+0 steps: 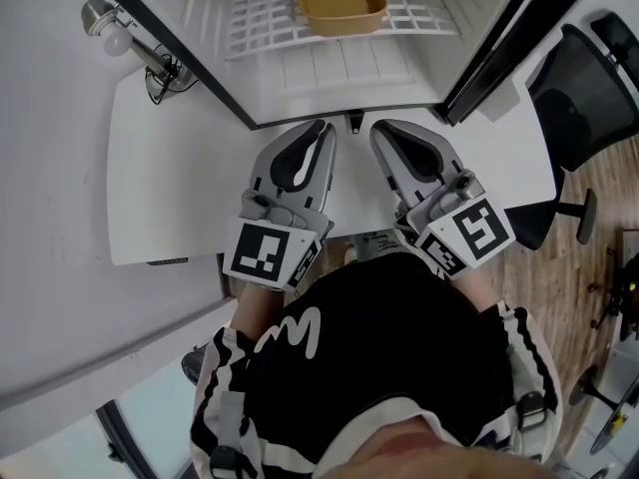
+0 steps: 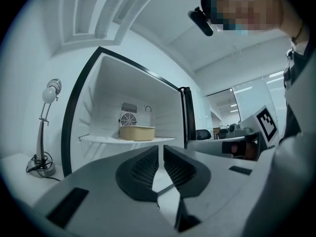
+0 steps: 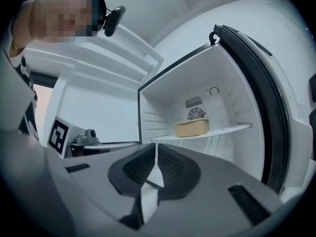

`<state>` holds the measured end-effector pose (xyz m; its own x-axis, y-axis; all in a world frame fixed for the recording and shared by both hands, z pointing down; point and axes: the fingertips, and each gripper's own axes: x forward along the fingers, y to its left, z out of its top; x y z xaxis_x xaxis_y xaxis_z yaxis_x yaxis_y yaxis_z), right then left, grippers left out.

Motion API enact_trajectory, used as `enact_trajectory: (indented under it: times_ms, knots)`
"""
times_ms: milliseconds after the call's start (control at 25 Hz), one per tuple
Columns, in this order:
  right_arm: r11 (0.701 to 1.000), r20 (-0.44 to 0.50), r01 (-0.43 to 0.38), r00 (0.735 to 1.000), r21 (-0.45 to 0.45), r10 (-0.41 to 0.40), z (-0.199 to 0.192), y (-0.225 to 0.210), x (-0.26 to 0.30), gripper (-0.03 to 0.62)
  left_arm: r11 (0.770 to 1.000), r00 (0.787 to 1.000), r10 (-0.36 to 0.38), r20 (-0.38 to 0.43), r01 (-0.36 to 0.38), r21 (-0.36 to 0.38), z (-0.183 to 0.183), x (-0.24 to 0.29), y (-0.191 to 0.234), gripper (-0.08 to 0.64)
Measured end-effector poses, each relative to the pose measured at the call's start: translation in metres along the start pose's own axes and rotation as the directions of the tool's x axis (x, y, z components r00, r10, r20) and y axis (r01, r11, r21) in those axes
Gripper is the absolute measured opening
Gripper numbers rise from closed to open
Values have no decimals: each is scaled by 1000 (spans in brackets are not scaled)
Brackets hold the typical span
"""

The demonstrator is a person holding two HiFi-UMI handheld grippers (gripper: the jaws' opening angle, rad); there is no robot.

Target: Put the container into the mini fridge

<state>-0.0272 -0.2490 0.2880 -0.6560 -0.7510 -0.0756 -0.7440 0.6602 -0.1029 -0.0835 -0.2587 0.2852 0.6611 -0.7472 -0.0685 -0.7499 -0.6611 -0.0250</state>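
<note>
A tan rectangular container [image 1: 339, 0] sits on the white wire shelf [image 1: 262, 26] inside the open mini fridge [image 1: 329, 58]; it also shows in the left gripper view [image 2: 137, 132] and the right gripper view [image 3: 191, 128]. My left gripper [image 1: 325, 128] and right gripper [image 1: 379, 128] are held side by side in front of the fridge opening, well back from the container. Both are shut with nothing between the jaws. In the left gripper view [image 2: 161, 149] and the right gripper view [image 3: 156, 149] the pads meet.
The fridge door [image 1: 509, 38] stands open at the right. A desk lamp [image 1: 120, 38] stands on the white table [image 1: 160, 188] to the left of the fridge. A black office chair [image 1: 589, 98] stands at the right on the wooden floor.
</note>
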Motion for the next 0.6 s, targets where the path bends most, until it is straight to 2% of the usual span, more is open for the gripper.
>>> enact_trajectory:
  times_ms: [160,600]
  knots:
    - [1000,2,3,1000,13,-3,0,0,-4,15,1000,1000,-5,-3,6,19,1,-1,-4,34]
    - [1000,-5,21,1000,-8,-21,-1,1,-13,11,1000,1000,-23,1,23,12,4,-3,-14,32]
